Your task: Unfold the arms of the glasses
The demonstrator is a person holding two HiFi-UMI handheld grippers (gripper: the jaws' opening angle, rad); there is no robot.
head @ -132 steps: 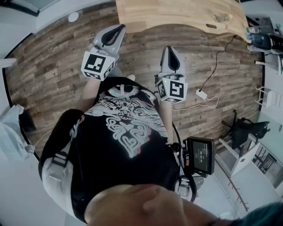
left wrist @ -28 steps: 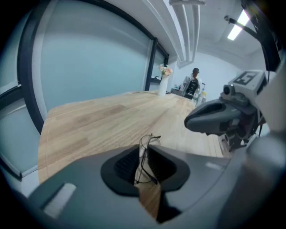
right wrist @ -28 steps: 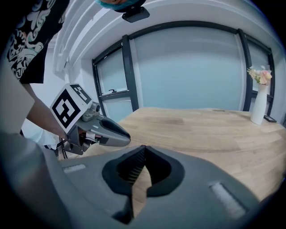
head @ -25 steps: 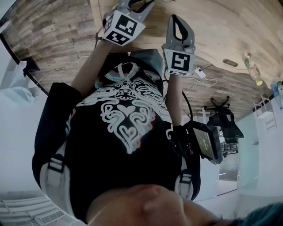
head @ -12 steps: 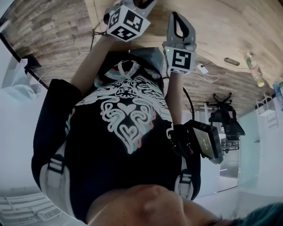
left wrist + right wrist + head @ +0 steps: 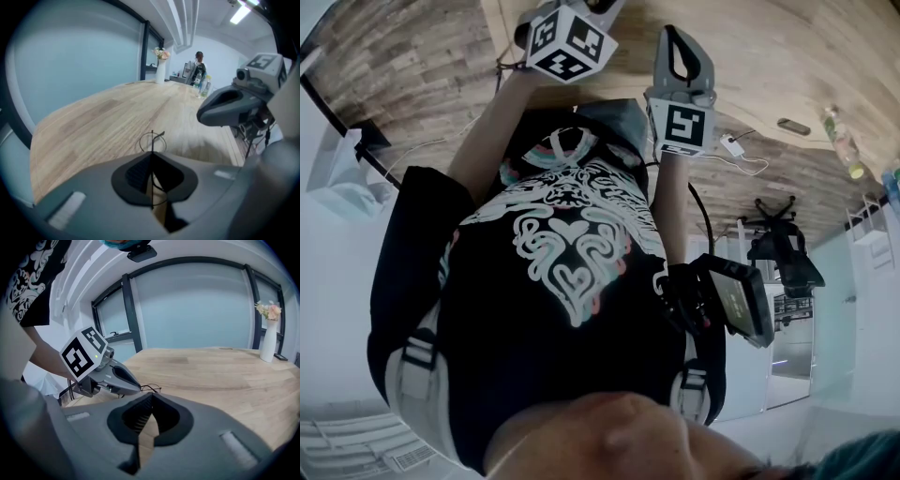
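Head view first: both tools sit at the top of the frame over the wooden table (image 6: 750, 37). The left gripper (image 6: 598, 9) runs off the upper edge and the right gripper (image 6: 676, 37) is just to its right. Five seconds back they hung over bare floor, well short of the table. In the last half second only the left marker cube has tipped a little, and the right has not shifted. The glasses cannot be made out in this view.

Left gripper view: jaws clenched on the glasses (image 6: 152, 140), a thin wire frame. One wire runs up through the seam at centre frame and a round lens rim stands just above the tips. Whether the frame rests on the table I cannot tell. The right tool sits at upper right, apart from it.

Right gripper view: jaws pressed together with nothing between them. The glasses (image 6: 149, 389) show left of centre at the left tool's tip, near but not touching.

Judgement: the frame is secured on one side and no arm appears swung out yet. The right jaws would have to part before taking one
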